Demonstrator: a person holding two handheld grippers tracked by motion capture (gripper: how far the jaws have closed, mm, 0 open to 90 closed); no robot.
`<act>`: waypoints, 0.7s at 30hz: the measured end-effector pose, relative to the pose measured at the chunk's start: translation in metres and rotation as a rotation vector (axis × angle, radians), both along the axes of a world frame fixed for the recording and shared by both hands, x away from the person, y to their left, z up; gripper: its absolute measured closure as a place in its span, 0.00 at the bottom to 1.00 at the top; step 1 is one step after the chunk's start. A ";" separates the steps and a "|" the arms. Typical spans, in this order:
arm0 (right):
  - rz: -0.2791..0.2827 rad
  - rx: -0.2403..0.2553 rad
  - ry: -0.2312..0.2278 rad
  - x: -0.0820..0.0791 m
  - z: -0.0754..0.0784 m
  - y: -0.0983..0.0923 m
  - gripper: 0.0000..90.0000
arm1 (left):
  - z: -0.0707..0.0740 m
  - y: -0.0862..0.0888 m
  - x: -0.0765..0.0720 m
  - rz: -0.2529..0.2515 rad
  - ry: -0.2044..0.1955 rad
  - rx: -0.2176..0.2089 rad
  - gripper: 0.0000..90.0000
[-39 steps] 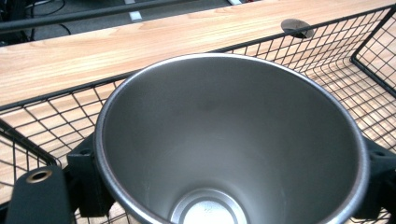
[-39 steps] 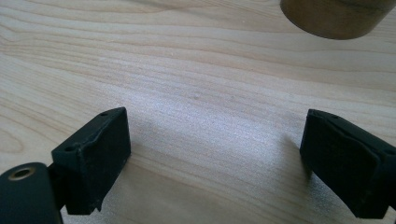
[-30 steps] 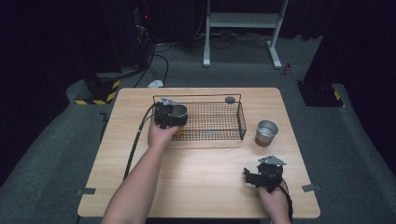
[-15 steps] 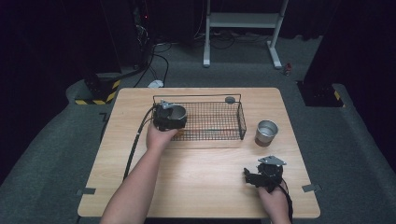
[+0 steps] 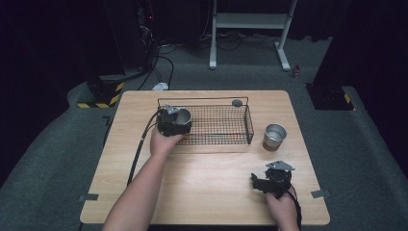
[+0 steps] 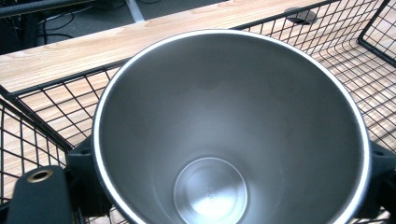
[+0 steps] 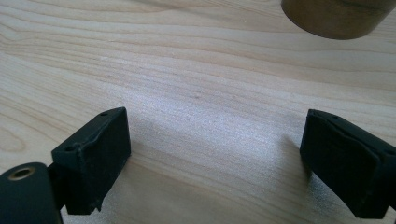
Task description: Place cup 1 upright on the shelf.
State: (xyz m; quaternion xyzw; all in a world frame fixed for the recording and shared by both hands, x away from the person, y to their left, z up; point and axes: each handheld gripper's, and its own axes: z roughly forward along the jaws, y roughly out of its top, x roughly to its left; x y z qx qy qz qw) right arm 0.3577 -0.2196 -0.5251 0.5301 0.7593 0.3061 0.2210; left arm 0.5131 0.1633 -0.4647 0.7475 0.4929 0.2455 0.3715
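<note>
A steel cup [image 5: 183, 117] is held in my left gripper [image 5: 174, 122] over the left end of a black wire basket [image 5: 230, 126]. In the left gripper view the cup [image 6: 224, 135] is seen from above, empty, with the jaws shut against its two sides and the basket mesh [image 6: 42, 112] beneath it. A second metal cup [image 5: 274, 136] stands on the table to the right of the basket. My right gripper [image 5: 262, 184] rests low near the table's front right, open, with bare wood between its jaws [image 7: 215, 154]; that second cup's base [image 7: 336, 16] shows ahead of it.
The wooden table [image 5: 207, 192] has a round grommet [image 5: 236, 102] near its back edge, behind the basket. A cable [image 5: 139, 149] trails from the left gripper across the table. Dark floor, cables and a white frame leg [image 5: 283, 48] lie beyond.
The left gripper with the cup has shifted very slightly over the basket's left end. The right gripper has stayed where it was.
</note>
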 end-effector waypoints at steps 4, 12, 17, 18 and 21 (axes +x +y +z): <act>0.000 0.000 0.000 0.000 0.000 0.000 0.09 | 0.001 0.000 0.001 0.003 0.012 -0.003 0.14; 0.001 0.000 0.000 0.000 0.000 0.000 0.09 | 0.002 0.001 0.002 0.008 0.019 -0.010 0.08; 0.001 0.000 0.000 0.000 0.000 0.000 0.09 | 0.005 0.002 0.002 0.015 0.028 -0.024 0.04; 0.001 0.000 0.000 0.000 0.000 0.000 0.09 | 0.006 0.003 0.002 0.013 0.029 -0.026 0.03; 0.001 0.000 0.000 0.000 0.000 0.000 0.09 | 0.009 0.003 0.001 0.011 0.025 -0.024 0.01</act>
